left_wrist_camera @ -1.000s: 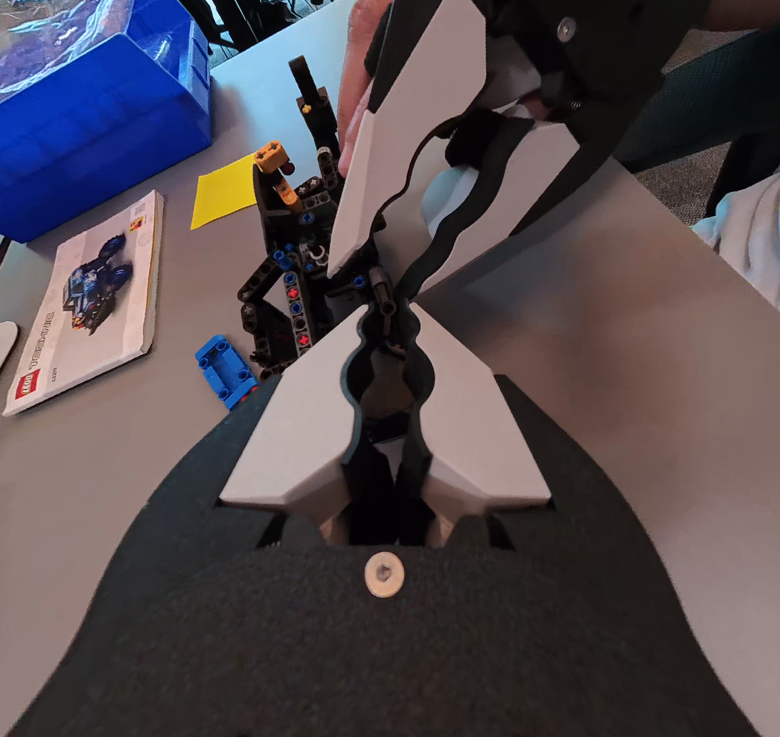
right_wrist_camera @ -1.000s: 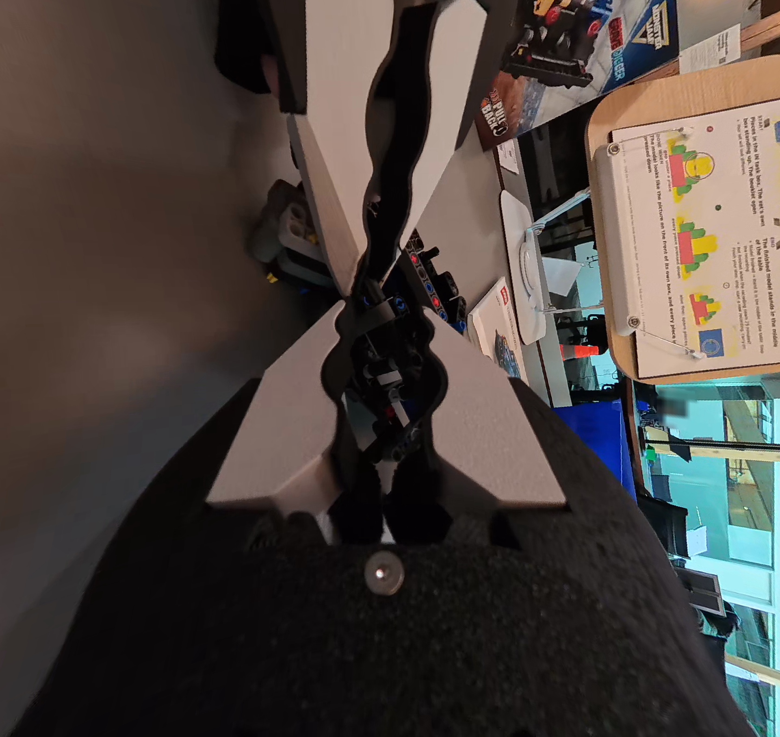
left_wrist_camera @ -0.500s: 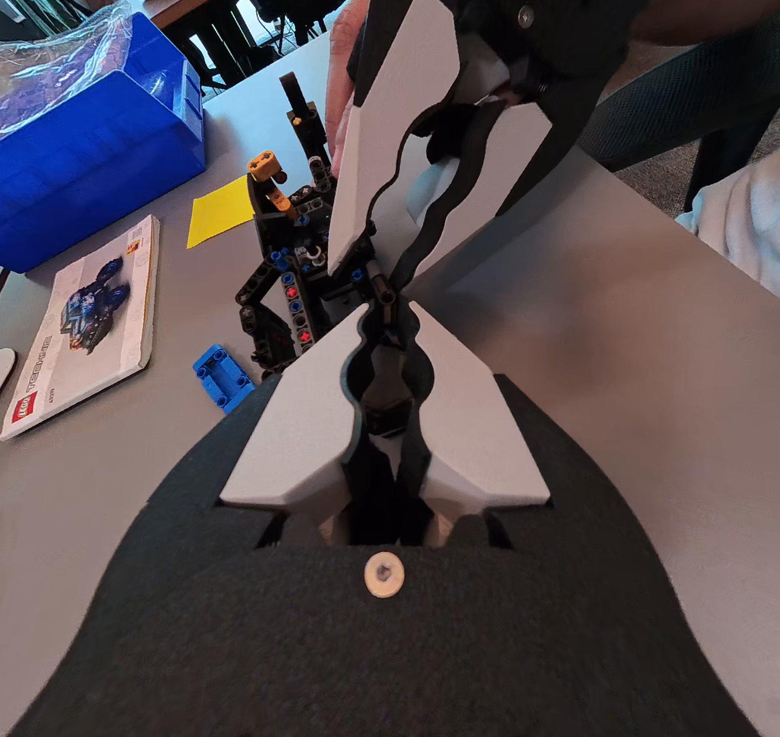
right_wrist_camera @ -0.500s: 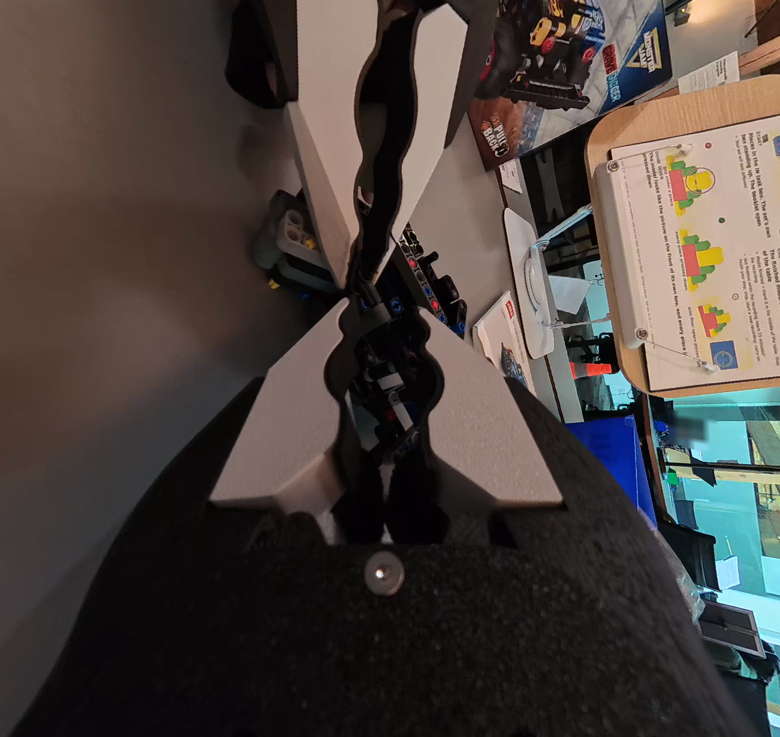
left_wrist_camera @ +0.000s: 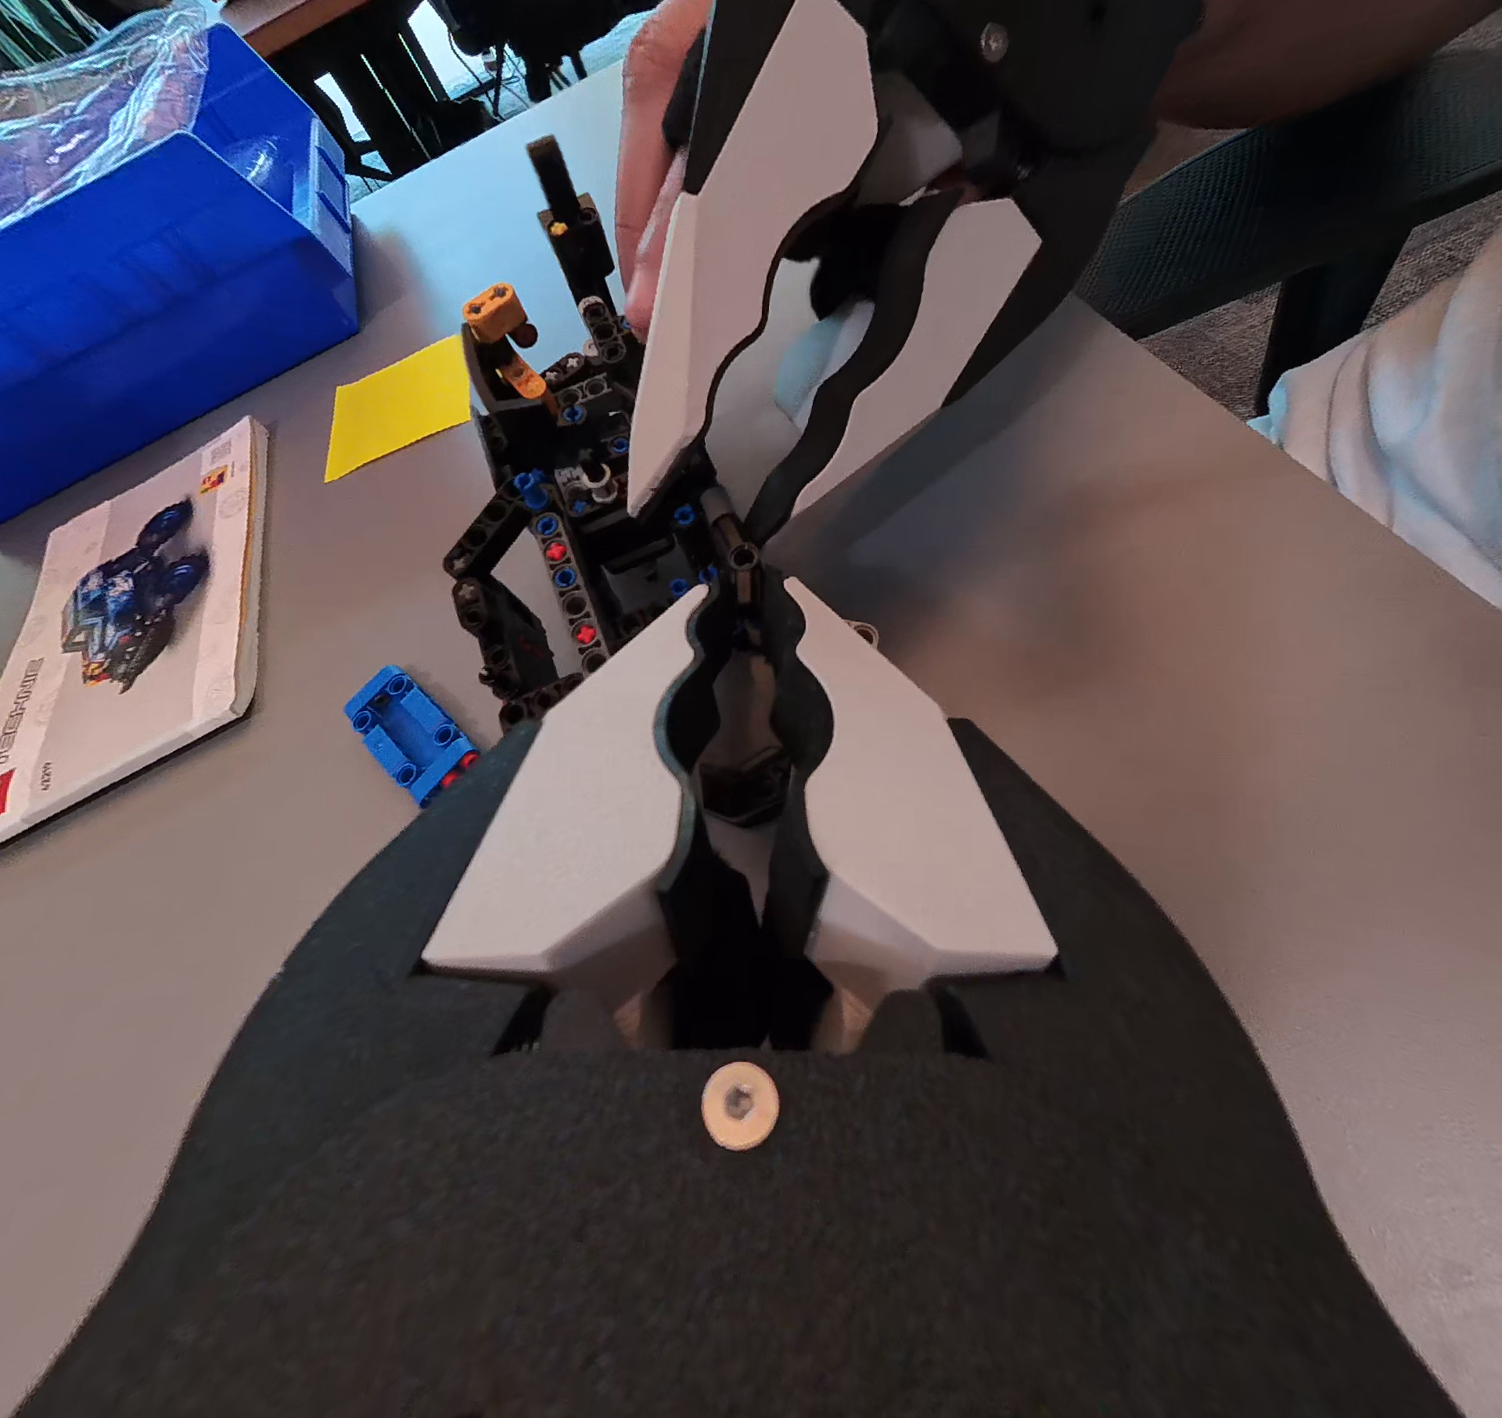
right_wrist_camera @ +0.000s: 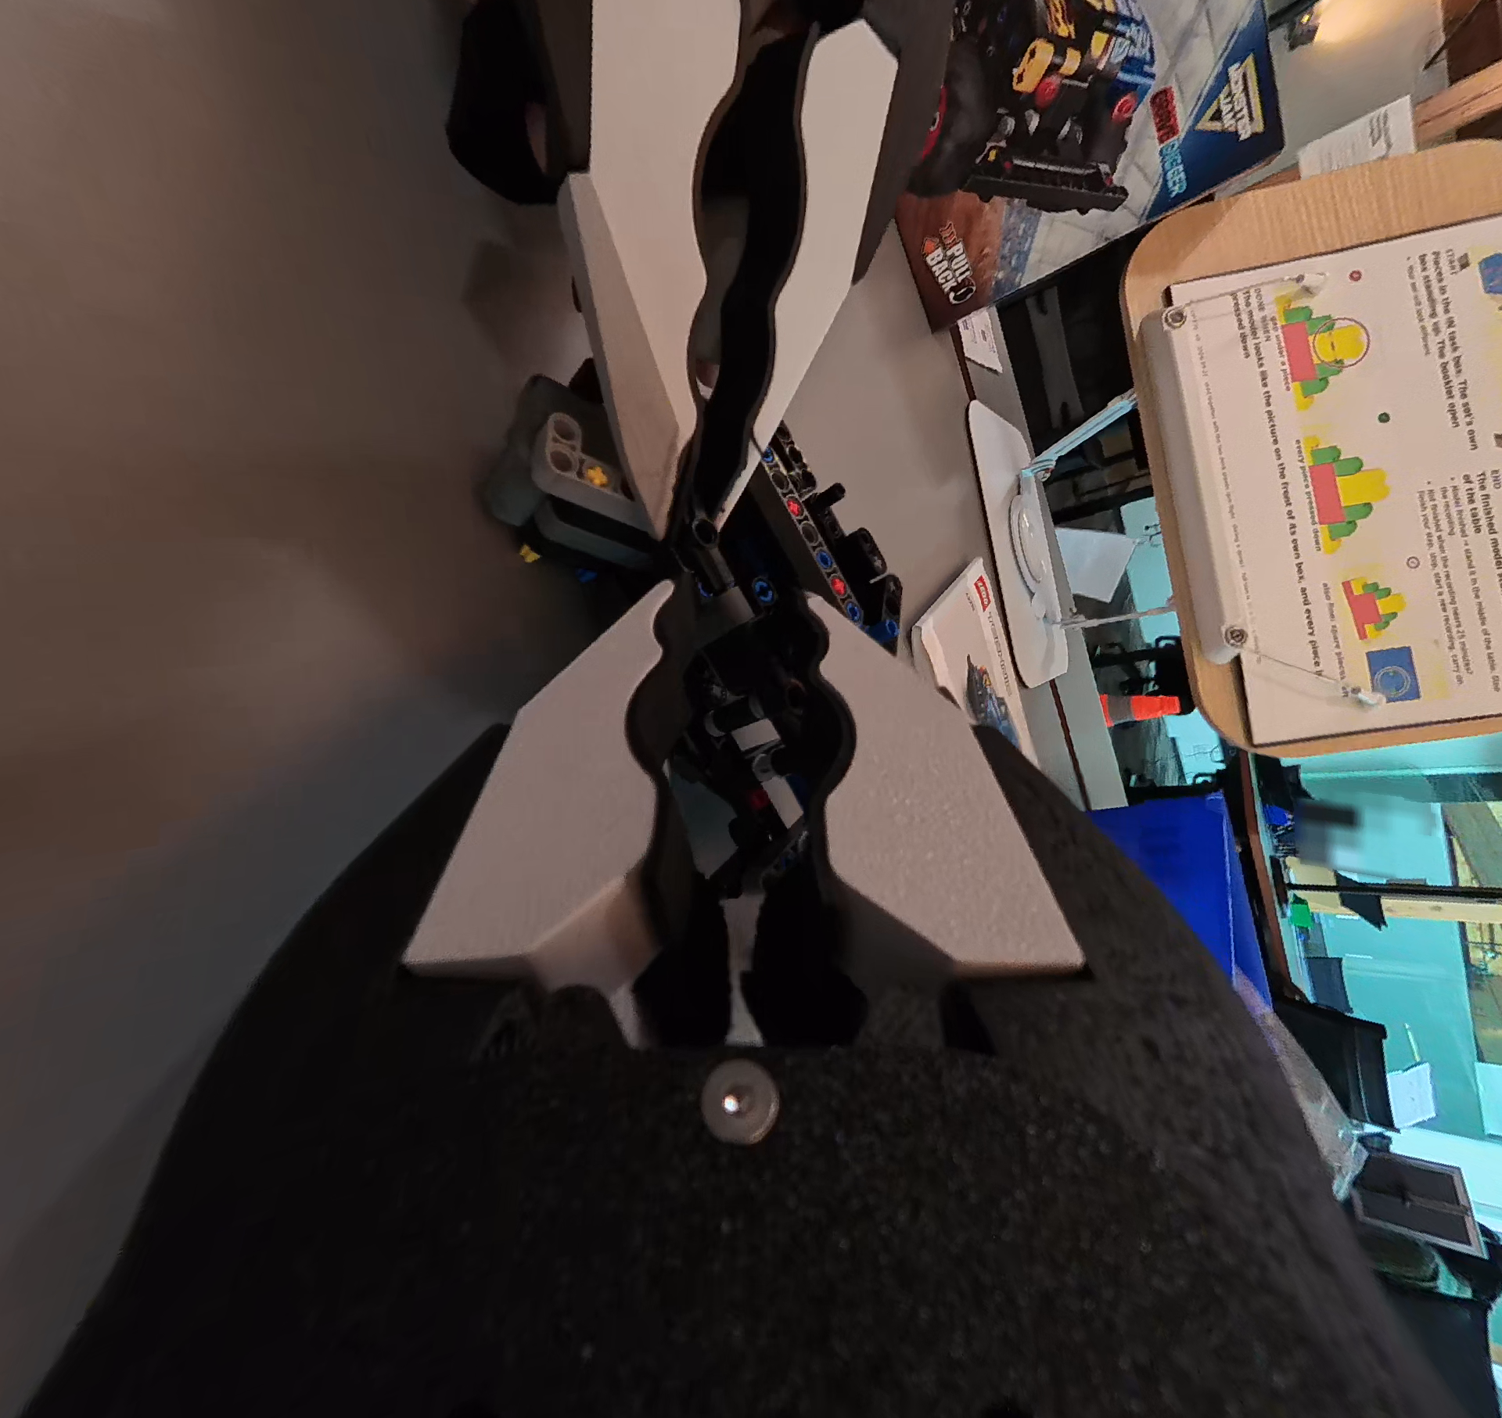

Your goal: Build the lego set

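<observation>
A black brick-built model (left_wrist_camera: 569, 534) with blue and red pins and an orange part stands on the grey table (left_wrist_camera: 1138, 729). My left gripper (left_wrist_camera: 744, 591) is shut on a slim black pin piece (left_wrist_camera: 735, 554) whose end sticks out past the fingertips and touches the model's near edge. My right gripper (left_wrist_camera: 703, 513) comes down from above, held by a hand (left_wrist_camera: 650, 160), and meets the left one tip to tip. In the right wrist view, my right gripper (right_wrist_camera: 740, 595) is shut on the model (right_wrist_camera: 748, 729). My left gripper (right_wrist_camera: 691, 526) shows there with the pin (right_wrist_camera: 703, 546).
A blue bin (left_wrist_camera: 162, 258) holding a plastic bag, an instruction booklet (left_wrist_camera: 138, 615), a yellow paper (left_wrist_camera: 398, 404) and a loose blue brick (left_wrist_camera: 410, 733) lie left of the model. A printed box (right_wrist_camera: 1097, 103) and a wooden board with a sheet (right_wrist_camera: 1341, 485) are beyond. The grippers are tip to tip, or close to it.
Both grippers stay tip to tip at the model. The right gripper and hand have risen and tilted slightly, and both views have shifted a little; the grips are unchanged.
</observation>
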`<state>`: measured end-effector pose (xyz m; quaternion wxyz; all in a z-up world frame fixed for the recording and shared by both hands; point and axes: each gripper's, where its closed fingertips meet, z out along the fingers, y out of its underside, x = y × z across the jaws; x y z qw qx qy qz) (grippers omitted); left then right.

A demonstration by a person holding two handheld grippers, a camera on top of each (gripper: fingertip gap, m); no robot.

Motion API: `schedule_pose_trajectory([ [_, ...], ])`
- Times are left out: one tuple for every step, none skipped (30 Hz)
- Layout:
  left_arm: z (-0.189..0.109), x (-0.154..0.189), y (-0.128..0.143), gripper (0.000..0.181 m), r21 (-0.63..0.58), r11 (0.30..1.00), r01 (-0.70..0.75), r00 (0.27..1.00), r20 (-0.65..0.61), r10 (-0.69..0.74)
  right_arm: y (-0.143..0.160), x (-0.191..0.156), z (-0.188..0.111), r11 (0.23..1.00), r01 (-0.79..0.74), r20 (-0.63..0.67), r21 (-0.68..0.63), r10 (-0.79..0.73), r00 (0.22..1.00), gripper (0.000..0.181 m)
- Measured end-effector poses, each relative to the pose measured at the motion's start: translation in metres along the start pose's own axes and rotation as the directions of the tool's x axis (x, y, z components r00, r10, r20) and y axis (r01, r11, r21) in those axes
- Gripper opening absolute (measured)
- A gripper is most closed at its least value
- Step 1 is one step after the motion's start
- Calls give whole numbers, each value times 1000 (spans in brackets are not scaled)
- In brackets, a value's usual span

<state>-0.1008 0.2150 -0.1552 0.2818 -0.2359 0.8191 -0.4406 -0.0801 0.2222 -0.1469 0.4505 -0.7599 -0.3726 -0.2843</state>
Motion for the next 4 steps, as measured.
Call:
schedule_pose_trajectory([
  [0, 1, 0, 7, 0, 1000, 14, 1000, -12, -14, -1, -1, -1, 1000, -28, 28, -6, 28, 999, 24],
  [1, 2, -1, 7, 0, 1000, 21, 1000, -18, -21, -2, -3, -2, 997, -76, 83, -12, 77, 994, 26],
  [1, 2, -1, 7, -1, 1000, 24, 1000, -18, -24, -4, -6, -3, 992, -122, 157, -9, 122, 980, 30],
  [1, 2, -1, 7, -2, 1000, 29, 999, -20, -29, -9, -8, -5, 988, -157, 220, 9, 151, 964, 28],
])
